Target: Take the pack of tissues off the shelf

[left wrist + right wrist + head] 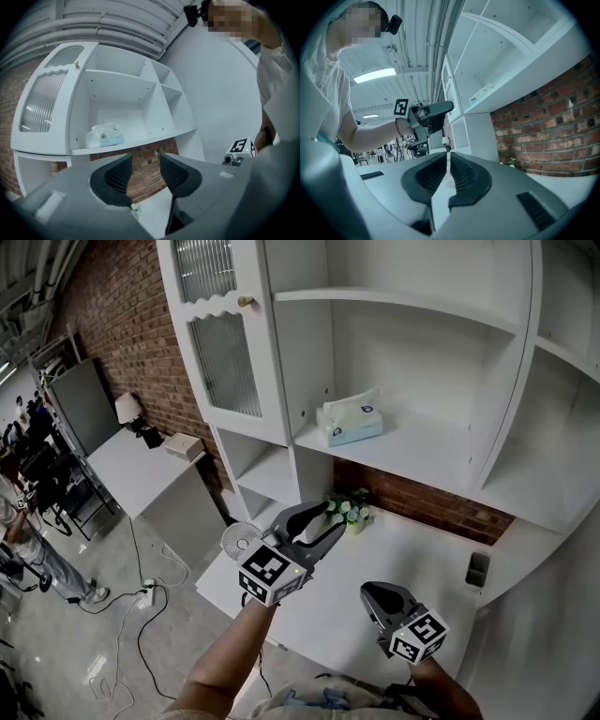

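Nearest, the right gripper (pixel 373 594) hangs low over the white worktop (pixel 422 549), its jaws pressed almost together on nothing. Just ahead, to its left, the left gripper (pixel 330 518) points toward the shelving, jaws spread wide and empty, with a small pot of white flowers (pixel 349 511) just past them. Farther back and higher, the pack of tissues (pixel 350 418) sits untouched on the middle shelf (pixel 422 448) of the white cabinet (pixel 305 352), well apart from both grippers. The task looks barely begun: reaching, grasping and lifting off all remain.
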{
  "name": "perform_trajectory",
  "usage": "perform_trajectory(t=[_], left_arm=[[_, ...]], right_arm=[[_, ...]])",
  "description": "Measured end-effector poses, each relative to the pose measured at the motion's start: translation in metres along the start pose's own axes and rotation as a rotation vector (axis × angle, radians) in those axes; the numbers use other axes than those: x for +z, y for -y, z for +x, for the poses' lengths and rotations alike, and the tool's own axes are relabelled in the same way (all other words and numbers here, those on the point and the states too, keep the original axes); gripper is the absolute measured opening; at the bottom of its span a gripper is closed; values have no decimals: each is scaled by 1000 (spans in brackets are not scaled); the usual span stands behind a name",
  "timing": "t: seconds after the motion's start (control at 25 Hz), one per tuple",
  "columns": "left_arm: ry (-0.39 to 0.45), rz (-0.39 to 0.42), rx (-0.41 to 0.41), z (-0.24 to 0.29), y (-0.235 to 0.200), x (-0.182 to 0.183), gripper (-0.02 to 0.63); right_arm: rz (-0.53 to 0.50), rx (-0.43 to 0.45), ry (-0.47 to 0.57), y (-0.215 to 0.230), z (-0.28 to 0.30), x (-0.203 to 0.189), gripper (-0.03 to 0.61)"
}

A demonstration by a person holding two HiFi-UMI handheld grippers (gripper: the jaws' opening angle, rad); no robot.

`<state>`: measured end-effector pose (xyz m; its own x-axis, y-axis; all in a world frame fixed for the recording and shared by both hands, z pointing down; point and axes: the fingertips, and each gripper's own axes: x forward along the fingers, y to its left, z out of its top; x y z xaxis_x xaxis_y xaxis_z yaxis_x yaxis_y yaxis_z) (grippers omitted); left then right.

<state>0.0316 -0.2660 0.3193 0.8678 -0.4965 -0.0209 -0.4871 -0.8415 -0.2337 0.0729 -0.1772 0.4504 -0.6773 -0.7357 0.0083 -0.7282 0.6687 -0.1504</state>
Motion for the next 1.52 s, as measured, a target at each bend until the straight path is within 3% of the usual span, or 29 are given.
perform_trajectory(t=[0.64, 0.88, 1.52], left_arm=[[38, 42, 163, 23, -52, 23, 172], [44, 18, 191, 32, -65, 24, 172], [24, 56, 284, 59, -104, 31, 172]], right_arm=[[15, -5, -11, 11, 1, -5, 18], [20, -8, -15, 16, 1, -7, 18], [22, -15, -23, 28, 5, -10, 18]])
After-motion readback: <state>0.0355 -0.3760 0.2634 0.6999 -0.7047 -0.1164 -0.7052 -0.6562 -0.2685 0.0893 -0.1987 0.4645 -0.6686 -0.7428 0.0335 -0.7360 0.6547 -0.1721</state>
